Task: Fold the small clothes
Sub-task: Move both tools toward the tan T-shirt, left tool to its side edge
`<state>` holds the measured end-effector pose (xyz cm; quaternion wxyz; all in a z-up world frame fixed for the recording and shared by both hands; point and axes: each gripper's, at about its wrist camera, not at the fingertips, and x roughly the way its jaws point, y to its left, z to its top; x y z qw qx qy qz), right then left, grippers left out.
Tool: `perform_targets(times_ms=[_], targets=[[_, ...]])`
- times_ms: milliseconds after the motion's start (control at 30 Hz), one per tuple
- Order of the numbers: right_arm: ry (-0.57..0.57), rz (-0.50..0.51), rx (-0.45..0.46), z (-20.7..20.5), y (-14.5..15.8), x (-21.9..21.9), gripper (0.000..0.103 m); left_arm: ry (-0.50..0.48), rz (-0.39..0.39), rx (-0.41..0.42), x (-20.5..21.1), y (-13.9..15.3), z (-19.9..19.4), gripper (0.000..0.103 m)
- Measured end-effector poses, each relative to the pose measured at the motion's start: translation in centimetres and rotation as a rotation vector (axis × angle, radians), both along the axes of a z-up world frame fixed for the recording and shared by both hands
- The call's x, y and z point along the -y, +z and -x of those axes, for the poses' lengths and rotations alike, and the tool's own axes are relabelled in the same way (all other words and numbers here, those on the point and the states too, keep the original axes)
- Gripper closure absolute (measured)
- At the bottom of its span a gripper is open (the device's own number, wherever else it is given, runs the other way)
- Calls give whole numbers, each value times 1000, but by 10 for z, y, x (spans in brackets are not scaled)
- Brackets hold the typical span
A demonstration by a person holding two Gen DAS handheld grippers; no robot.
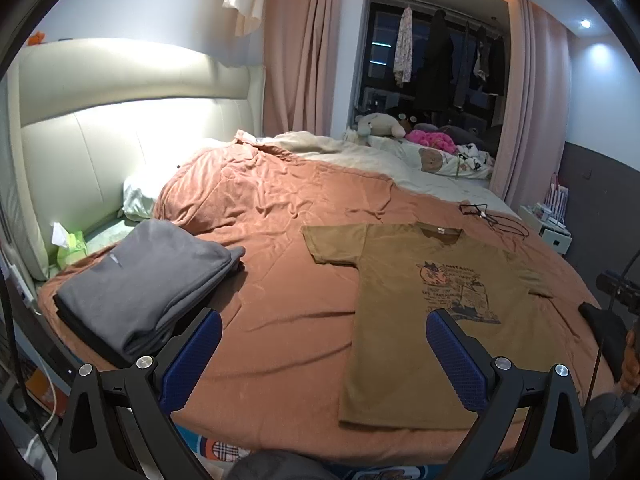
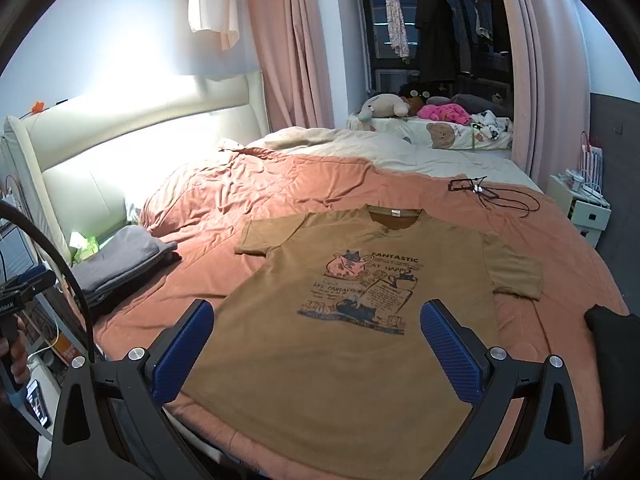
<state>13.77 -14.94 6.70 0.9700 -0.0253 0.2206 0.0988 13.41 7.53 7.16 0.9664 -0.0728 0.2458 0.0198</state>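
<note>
Left wrist view: the left gripper (image 1: 324, 354) hangs above the near edge of the bed (image 1: 280, 320), jaws spread wide and holding nothing. The right gripper (image 2: 316, 344) hovers likewise released, over the lower half of one brown T-shirt (image 2: 360, 320), which lies flat and unfolded, print up, on the orange blanket. One folded grey garment stack (image 1: 148, 280) sits to its left. A dark cloth (image 2: 612, 344) at the right edge is cut off. The small print on the shirt is mostly unreadable.
</note>
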Motion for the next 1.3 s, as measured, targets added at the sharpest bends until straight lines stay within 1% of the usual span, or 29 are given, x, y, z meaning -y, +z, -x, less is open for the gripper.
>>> perform_targets(times_ms=[200, 300, 367, 600, 767, 833, 967, 1000, 1067, 1167, 1300], targets=[[-57, 0, -50, -42, -9, 6, 0, -6, 24, -41, -12, -10, -46, 1], [-63, 5, -49, -62, -4, -1, 0, -19, 21, -73, -15, -12, -71, 1], [-63, 19, -55, -77, -3, -6, 0, -25, 13, -79, -15, -11, -83, 1], [-48, 17, -71, -124, -3, -10, 0, -1, 17, -91, -26, -3, -129, 1], [-29, 18, -80, -157, -6, -12, 0, -11, 30, -130, -31, -4, -166, 9], [-12, 9, -95, -172, -9, -14, 0, -14, 49, -151, -34, -7, -184, 10], [-6, 7, -117, -203, -14, -15, 0, -6, 61, -178, -36, -13, -214, 13], [-4, 2, -124, -210, -16, -16, 0, 0, 74, -191, -37, -16, -224, 15], [-3, -2, -140, -226, -19, -17, 0, -7, 110, -211, -40, -21, -241, 25], [-6, -6, -165, -248, -22, -20, 1, -4, 143, -237, -41, -31, -268, 26], [-7, -3, -191, -277, -28, -25, 9, -11, 205, -285, -43, -49, -305, 28]])
